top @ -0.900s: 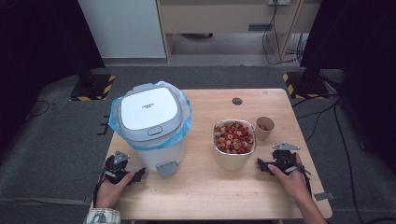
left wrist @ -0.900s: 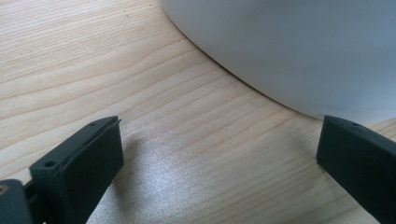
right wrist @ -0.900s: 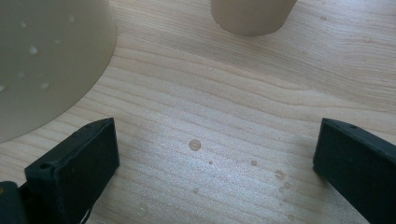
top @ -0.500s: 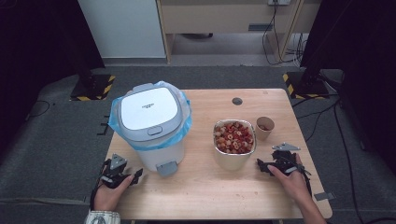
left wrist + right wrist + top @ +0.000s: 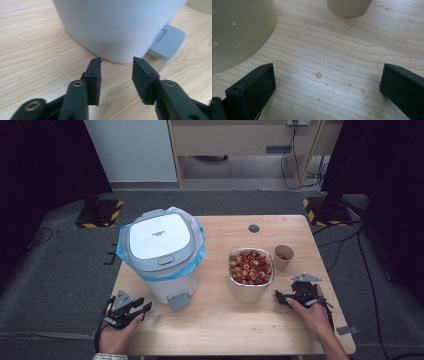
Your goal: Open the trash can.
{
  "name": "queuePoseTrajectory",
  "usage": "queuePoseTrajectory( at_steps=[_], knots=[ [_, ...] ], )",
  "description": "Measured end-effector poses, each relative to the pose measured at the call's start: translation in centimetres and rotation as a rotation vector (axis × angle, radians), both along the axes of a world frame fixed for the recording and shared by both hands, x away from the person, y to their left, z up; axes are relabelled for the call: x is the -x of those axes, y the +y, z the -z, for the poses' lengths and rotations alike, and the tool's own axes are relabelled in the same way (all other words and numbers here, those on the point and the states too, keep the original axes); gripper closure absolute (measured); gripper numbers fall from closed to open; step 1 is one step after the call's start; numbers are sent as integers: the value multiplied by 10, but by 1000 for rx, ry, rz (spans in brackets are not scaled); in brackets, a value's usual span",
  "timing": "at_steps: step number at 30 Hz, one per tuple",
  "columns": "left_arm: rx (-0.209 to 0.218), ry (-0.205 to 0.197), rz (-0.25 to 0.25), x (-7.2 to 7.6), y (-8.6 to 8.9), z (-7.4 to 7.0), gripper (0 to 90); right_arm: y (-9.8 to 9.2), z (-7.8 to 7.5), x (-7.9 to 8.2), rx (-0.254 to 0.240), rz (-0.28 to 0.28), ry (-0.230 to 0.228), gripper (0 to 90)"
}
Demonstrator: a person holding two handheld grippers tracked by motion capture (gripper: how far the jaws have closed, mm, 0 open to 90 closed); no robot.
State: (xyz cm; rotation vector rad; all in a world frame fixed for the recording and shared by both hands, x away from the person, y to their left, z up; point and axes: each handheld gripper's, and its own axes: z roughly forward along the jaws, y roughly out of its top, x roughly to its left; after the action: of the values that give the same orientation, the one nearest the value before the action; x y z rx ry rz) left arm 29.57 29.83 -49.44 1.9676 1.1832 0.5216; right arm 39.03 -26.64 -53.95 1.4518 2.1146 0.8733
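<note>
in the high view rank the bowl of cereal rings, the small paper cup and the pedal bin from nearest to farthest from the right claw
From the right claw:
1. Bowl of cereal rings, just beyond it to the left.
2. Small paper cup, behind it.
3. Pedal bin, across the table at left.

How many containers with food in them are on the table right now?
2. A bowl of cereal rings stands right of the pedal bin, and a small paper cup holding a few pieces stands just right of the bowl. What the closed bin holds is hidden.

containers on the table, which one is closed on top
The white pedal bin with the blue liner: its lid is down. The bowl of ring-shaped pieces and the small paper cup both stand open.
</note>
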Motion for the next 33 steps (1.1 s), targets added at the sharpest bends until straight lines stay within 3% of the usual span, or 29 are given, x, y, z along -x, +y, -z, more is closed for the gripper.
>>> queuePoseTrajectory(
  at_steps=[6, 19, 25, 33],
  knots=[
    [15, -29, 47, 5, -10, -6, 707, 0, 0, 0, 0, -1, 0, 5],
    [23, -21, 143, 2, -34, -8, 866, 0, 0, 0, 0, -2, 0, 5],
    [17, -13, 179, -1, -46, -6, 893, 0, 0, 0, -1, -2, 1, 6],
    [22, -10, 186, -6, -52, -6, 897, 0, 0, 0, 0, -4, 0, 5]
  ],
)
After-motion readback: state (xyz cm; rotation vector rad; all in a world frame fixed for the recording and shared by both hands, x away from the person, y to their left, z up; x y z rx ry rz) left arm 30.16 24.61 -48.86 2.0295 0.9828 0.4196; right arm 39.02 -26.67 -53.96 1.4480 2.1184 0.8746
